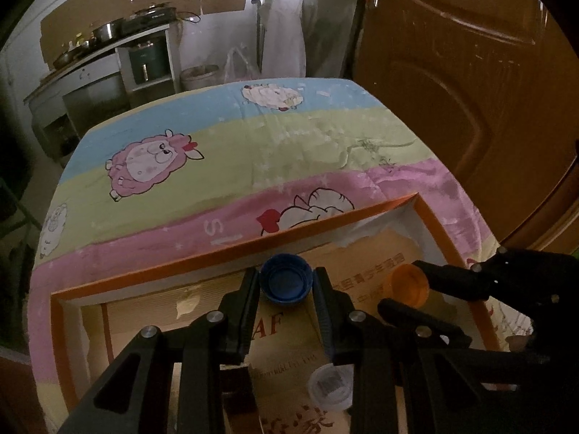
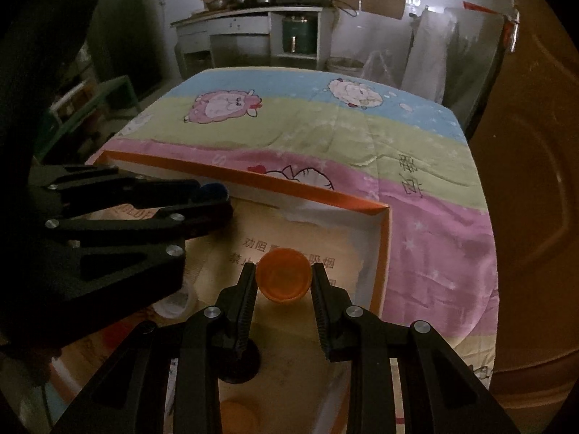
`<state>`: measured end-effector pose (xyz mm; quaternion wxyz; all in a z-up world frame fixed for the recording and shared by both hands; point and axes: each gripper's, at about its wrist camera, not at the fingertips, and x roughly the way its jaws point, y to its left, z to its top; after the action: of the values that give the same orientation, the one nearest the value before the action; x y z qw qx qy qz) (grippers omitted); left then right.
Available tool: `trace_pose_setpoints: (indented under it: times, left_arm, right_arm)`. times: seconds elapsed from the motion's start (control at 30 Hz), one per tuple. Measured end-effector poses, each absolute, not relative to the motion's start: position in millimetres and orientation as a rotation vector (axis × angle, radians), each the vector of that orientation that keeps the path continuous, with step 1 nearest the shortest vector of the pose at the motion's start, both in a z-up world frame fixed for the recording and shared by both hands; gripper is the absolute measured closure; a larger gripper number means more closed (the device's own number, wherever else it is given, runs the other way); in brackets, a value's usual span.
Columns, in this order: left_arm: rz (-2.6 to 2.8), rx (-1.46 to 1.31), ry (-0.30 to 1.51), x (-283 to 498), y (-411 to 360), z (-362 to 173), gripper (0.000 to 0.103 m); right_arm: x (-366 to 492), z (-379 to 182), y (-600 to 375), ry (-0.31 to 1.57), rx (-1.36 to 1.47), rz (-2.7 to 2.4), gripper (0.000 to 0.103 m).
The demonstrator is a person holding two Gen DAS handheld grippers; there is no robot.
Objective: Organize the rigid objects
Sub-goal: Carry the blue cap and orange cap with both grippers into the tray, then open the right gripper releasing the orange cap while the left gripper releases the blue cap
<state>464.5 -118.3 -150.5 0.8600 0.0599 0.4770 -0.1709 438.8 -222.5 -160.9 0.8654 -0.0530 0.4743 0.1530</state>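
My left gripper is shut on a blue bottle cap, holding it open side up over the orange-rimmed cardboard box. My right gripper is shut on an orange bottle cap over the same box, near its right wall. In the left wrist view the right gripper with the orange cap is at the right. In the right wrist view the left gripper shows at the left, with the blue cap mostly hidden. A white cap lies on the box floor.
The box sits on a table under a cartoon sheep cloth. Another orange cap and a dark round object lie in the box below my right gripper. A brown door stands right; kitchen shelves stand behind.
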Motion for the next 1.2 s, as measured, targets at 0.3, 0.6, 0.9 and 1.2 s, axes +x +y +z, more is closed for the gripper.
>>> trace_pose_setpoints:
  times: [0.3,0.6,0.9,1.2]
  left_arm:
    - [-0.353,0.168,1.025,468,-124,-160,0.072]
    - [-0.360,0.156,1.018,468,-121,-162,0.072]
    - [-0.372,0.148,1.014,467,-119,-162,0.059]
    - [-0.376,0.139,0.996,461,-118,-154,0.054]
  right_arm:
    - [441,-166,-219,1.030,-0.125,0.331,0.072]
    - [444,-170,-217,1.053,-0.128,0.335,0.072]
    - [444,-170,-218,1.052,-0.139,0.338,0.067]
    - [439,-166,-215,1.026,-0.165,0.322,0.054]
